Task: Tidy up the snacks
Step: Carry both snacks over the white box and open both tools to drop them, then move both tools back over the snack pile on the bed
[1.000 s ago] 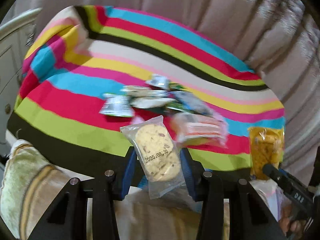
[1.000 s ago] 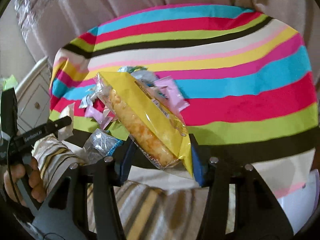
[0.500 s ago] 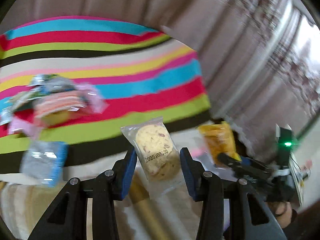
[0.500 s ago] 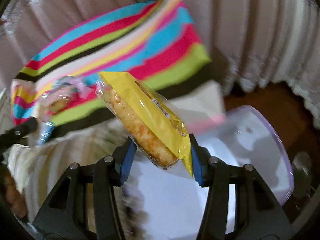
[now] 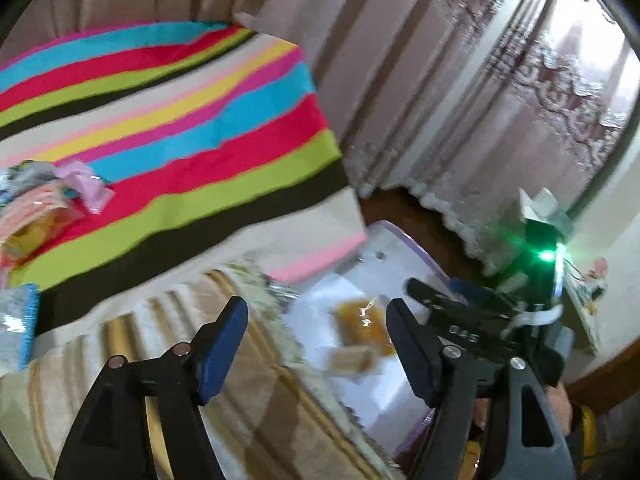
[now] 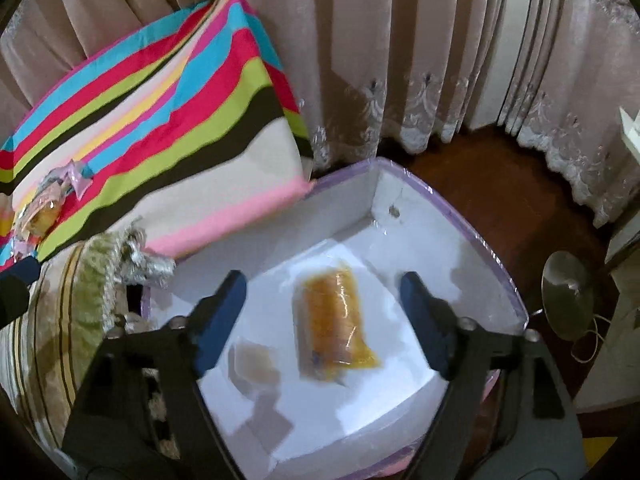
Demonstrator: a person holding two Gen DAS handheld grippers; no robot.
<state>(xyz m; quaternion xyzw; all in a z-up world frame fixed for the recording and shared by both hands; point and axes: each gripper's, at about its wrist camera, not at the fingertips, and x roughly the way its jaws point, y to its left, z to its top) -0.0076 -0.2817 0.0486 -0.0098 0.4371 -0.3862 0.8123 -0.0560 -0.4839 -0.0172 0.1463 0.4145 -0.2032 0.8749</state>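
Observation:
A white box with a lilac rim [image 6: 460,216] stands on the floor beside the striped bed; it also shows in the left wrist view [image 5: 416,248]. Inside lie the yellow snack pack [image 6: 332,316] and the clear-wrapped cookie [image 6: 254,362], blurred. Both show in the left wrist view, the yellow pack [image 5: 362,314] and the cookie [image 5: 352,360]. My right gripper [image 6: 322,316] is open and empty above the box. My left gripper [image 5: 316,344] is open and empty over the box's near edge. Several snacks [image 5: 44,204] remain on the striped blanket [image 5: 180,120].
A beige striped, fringed cover [image 6: 72,292] hangs off the bed next to the box. Curtains [image 6: 400,60] hang behind, over a dark wooden floor [image 6: 500,184]. A round metal disc [image 6: 568,300] stands on the floor at the right.
Both grippers swung right from the bed to over the box and opened. The cookie and the yellow pack left the jaws and now lie in the box.

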